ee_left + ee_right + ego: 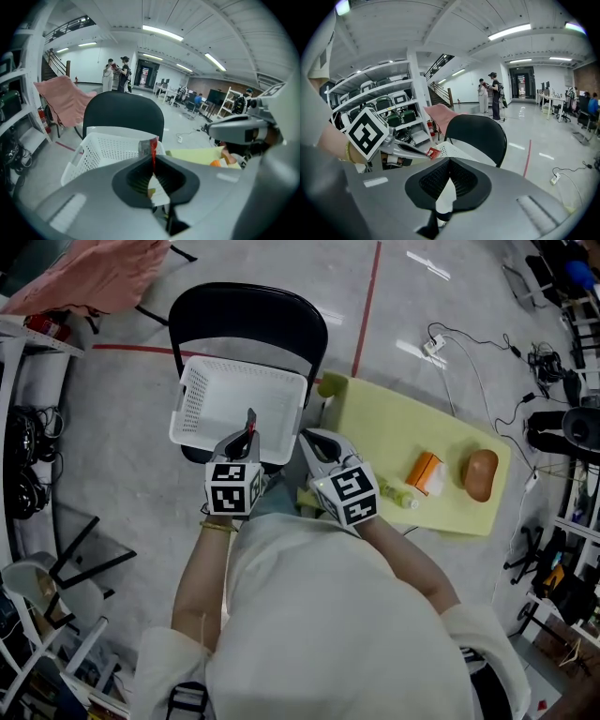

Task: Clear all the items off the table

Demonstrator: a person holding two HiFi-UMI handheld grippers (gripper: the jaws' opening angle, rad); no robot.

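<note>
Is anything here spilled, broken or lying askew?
Nothing stands out. The basket sits flat on the chair, the box lies whole on the table, and the packet in the left gripper looks intact.

Packet (pixel 149 149) in left gripper (pixel 249 432): only the top edge clears the pinched jaws, the rest is hidden between them; print too small to read. Head view: both grippers cover the near rim of the basket (pixel 234 399), which hides the seat of the chair (pixel 246 320). Person's torso (pixel 319 615) blocks the near edge of the yellow table (pixel 394 427). Green item (pixel 401 495) partly behind right gripper (pixel 311 441), can't identify. Orange box (pixel 427 472) label unreadable. Pink cloth (pixel 94 273) cut off by the top edge.
</note>
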